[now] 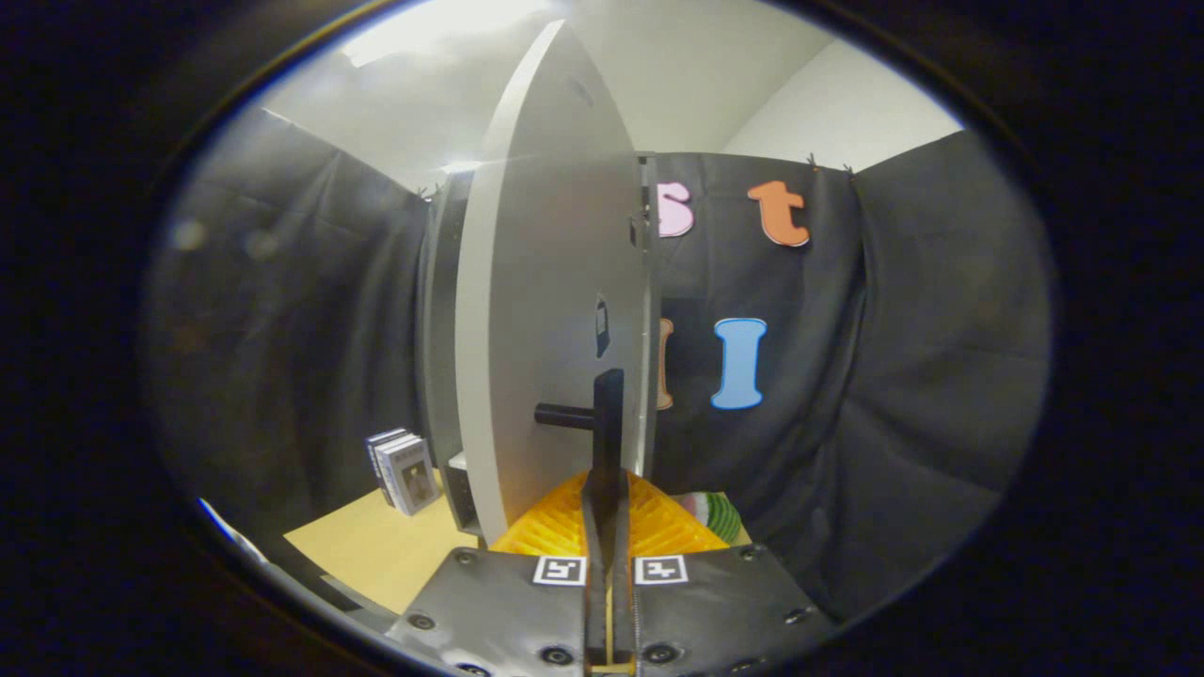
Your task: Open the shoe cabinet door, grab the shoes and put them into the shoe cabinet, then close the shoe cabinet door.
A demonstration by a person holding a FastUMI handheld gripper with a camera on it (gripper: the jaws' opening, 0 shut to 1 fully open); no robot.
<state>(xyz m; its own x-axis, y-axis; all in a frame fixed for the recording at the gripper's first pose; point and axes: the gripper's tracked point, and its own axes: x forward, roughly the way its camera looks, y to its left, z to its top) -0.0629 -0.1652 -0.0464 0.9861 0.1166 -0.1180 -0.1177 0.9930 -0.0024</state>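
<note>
**Gripper clamped on the cabinet door handle**

Gripper (607,512) fingers were squeezed together on the dark handle (606,414), and we saw only the thinnest slit left between them, with the upright bar of that handle pinched right in it. We watched the handle's short peg run sideways into the shoe cabinet door (550,282), a tall pale panel that stood edge-on just ahead of the fingers, swung partly out from the shoe cabinet (438,329) behind it. We could make out a hinge (641,226) high on the door's far edge and a small dark tag (602,326) above the handle. On the tan table (376,550), near the cabinet's foot, a little stack of boxes (404,470) stood upright. Something green and striped (720,514) peeked out just beyond the fingers; we couldn't tell what it was.
</note>
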